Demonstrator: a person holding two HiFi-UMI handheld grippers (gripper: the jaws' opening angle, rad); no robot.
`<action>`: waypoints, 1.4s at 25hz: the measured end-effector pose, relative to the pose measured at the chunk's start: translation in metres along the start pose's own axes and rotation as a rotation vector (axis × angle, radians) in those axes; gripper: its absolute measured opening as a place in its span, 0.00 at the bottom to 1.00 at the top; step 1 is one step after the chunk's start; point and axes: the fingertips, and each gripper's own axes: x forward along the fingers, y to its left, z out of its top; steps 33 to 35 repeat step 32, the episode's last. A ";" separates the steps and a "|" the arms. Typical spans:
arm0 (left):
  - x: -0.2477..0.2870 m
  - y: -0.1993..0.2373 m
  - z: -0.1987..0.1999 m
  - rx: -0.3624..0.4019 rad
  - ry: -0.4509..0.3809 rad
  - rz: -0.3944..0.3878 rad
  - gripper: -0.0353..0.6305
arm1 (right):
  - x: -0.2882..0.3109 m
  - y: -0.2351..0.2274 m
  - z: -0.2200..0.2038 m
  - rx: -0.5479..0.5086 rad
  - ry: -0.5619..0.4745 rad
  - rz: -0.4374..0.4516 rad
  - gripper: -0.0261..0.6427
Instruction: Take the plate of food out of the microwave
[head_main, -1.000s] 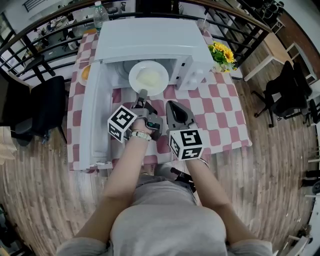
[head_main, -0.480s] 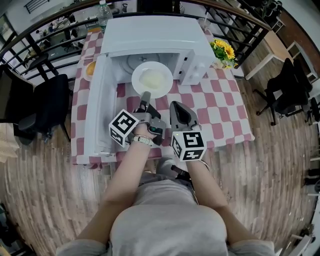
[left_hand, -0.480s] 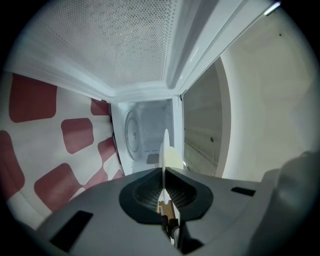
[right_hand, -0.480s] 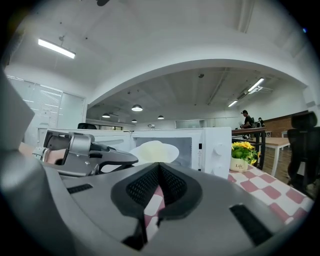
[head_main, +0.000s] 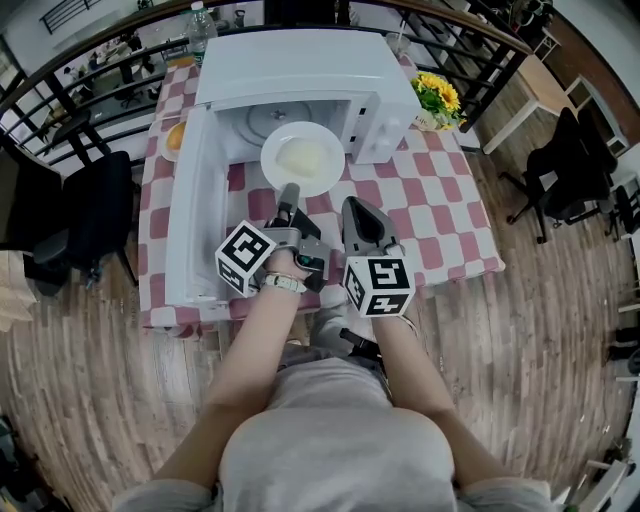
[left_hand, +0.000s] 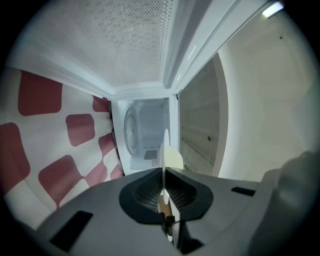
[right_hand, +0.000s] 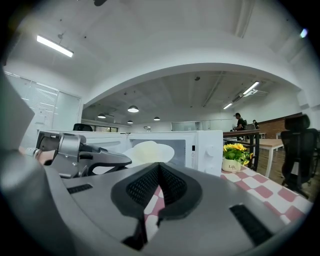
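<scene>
Head view: the plate of food (head_main: 303, 157), pinched at its rim by the left tool (head_main: 289, 190), is judged almost clear of the microwave (head_main: 290, 70) mouth, setting-down undone, the right tool (head_main: 358, 212) pressed together empty.

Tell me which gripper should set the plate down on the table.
Left. The left gripper is shut on the rim of the plate, holding it at the mouth of the microwave. The right gripper is shut and empty beside it.
</scene>
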 end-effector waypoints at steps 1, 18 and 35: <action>-0.001 -0.001 -0.001 0.000 0.003 -0.001 0.08 | -0.001 0.000 0.001 0.000 -0.002 -0.003 0.07; -0.012 -0.013 -0.008 0.009 0.030 -0.024 0.08 | -0.002 0.001 0.006 -0.002 -0.008 -0.030 0.07; -0.014 -0.022 -0.016 0.012 0.057 -0.039 0.08 | -0.008 0.002 0.008 0.012 -0.027 -0.046 0.07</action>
